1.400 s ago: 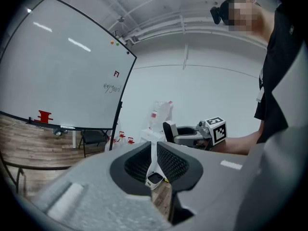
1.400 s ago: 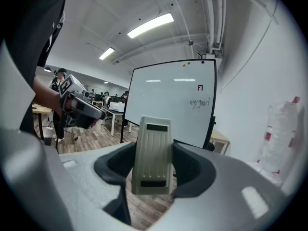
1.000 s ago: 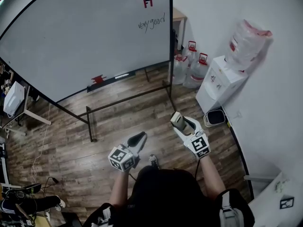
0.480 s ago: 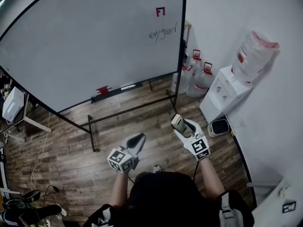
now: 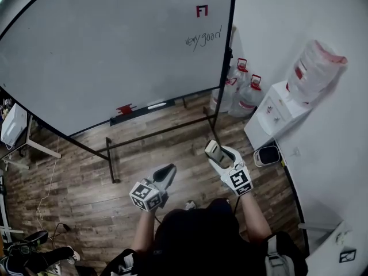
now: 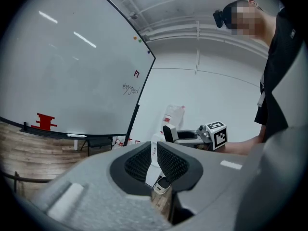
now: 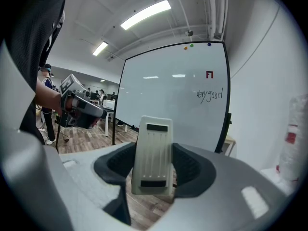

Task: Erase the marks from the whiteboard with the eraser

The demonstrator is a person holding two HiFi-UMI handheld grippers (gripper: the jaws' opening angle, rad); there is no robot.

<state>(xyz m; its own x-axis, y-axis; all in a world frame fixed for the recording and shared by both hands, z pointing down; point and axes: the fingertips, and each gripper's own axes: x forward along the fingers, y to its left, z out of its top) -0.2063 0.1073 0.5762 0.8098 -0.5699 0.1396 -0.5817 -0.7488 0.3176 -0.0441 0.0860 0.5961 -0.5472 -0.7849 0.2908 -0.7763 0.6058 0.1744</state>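
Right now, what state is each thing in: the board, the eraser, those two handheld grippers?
Whiteboard: not yet wiped, handwriting and a red mark at its top right.
Eraser: upright between the right gripper's fingers, clear of the whiteboard.
Right gripper: shut on the eraser.
Left gripper: fingers together, holding nothing.

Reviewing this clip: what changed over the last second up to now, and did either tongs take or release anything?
The whiteboard and its handwritten marks slid rightward in the head view, so the person's view shifted. Nothing was taken or released: the right tongs still clamp the eraser, the left tongs stay empty, both hardly moved, and the marks remain unerased.
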